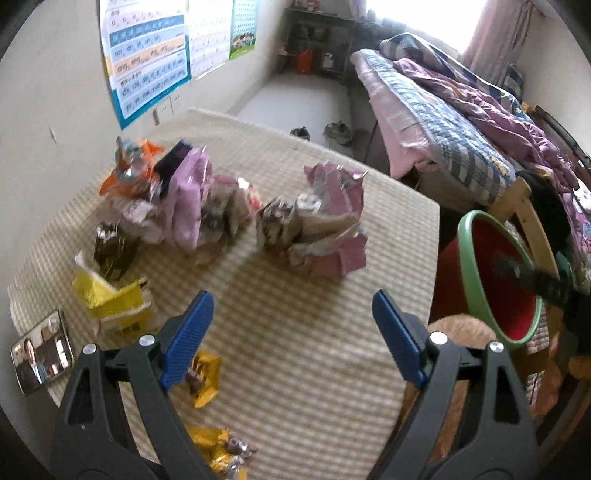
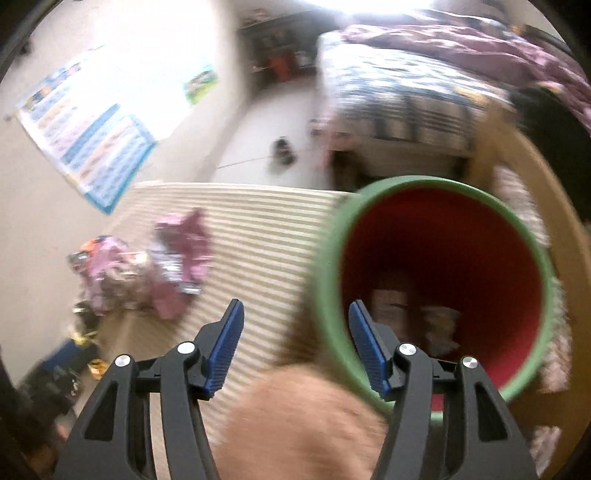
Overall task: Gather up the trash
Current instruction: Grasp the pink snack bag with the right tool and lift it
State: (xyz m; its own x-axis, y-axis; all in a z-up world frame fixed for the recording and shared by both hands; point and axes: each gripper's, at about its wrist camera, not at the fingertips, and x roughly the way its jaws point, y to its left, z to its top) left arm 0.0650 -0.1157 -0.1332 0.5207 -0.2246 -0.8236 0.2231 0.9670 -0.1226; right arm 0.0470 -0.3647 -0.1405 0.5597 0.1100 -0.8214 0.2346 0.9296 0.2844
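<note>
With both the left gripper [image 1: 291, 306] and right gripper [image 2: 295, 317] spread apart and holding nothing, the left should drop squarely over the crumpled pink wrapper [image 1: 317, 229] mid-table [image 1: 314, 369], pinch its bulk, then carry it to the bin [image 2: 436, 280] off the right edge.

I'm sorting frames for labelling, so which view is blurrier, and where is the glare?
Right wrist view: heavy motion smear over the bin, wrappers and bed; only the right hand-held gripper stays sharp; window glare washes out the top. Left wrist view: milder blur on the wrapper pile, with the window blown out; fisheye bending in both.
</note>
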